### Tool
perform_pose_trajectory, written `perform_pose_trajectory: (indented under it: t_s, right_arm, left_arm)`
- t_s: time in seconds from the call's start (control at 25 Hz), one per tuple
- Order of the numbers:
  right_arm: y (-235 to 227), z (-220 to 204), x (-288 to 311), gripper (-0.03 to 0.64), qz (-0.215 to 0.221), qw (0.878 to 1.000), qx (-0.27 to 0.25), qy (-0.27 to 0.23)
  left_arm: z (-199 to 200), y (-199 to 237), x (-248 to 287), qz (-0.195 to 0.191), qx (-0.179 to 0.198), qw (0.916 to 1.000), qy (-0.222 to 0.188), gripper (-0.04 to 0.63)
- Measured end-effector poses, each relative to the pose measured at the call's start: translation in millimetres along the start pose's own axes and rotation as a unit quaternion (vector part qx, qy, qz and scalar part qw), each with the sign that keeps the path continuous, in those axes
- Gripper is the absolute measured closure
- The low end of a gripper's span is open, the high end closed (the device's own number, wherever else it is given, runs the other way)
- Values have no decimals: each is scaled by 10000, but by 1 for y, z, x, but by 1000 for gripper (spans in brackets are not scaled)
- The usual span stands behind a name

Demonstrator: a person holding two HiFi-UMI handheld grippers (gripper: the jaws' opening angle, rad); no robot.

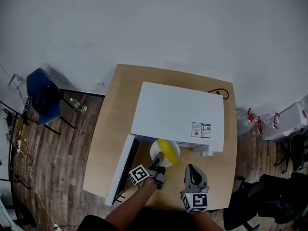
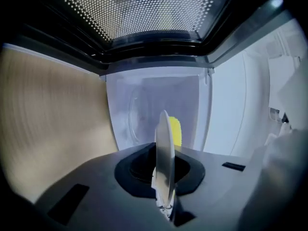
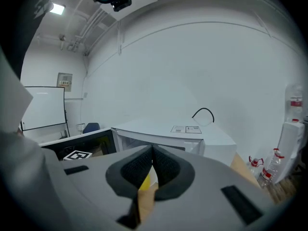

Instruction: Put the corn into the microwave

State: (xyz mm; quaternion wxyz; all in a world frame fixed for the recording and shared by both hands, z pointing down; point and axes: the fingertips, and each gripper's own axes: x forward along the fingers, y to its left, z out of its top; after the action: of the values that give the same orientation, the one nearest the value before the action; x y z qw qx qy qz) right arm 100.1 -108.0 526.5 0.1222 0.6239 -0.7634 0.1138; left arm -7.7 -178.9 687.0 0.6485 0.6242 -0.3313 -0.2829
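Head view shows the big wooden tabletop (image 1: 103, 143) with the white microwave (image 1: 178, 112) sitting on it. Its door (image 1: 122, 170) stands wide open on the left side. Your left tool (image 1: 156, 167) is clenched on the rim of a white plate (image 1: 158, 153) and holds it right at the open front of the microwave. Your right tool (image 1: 191, 168) is squeezed closed with nothing in it, just beside the plate. The yellow corn (image 1: 168, 151) lies on the plate. In the left gripper view you see the plate's thin edge, with the corn behind it.
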Motion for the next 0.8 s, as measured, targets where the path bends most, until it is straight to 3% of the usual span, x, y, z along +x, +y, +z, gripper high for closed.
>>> perform_pose_trajectory:
  t_s: [0.32, 0.48, 0.8]
  right_arm:
    - [-10, -18, 28, 557, 147, 9993, 123, 328]
    - [-13, -28, 34, 557, 237, 9982, 94, 547]
    - [-20, -45, 35, 557, 326, 9960, 66, 826]
  left_arm:
    - [10, 15, 20, -7, 92, 9997, -207, 577]
    - [16, 32, 27, 169, -62, 9994, -296, 577]
    - [30, 39, 42, 150, -136, 9988, -446, 577]
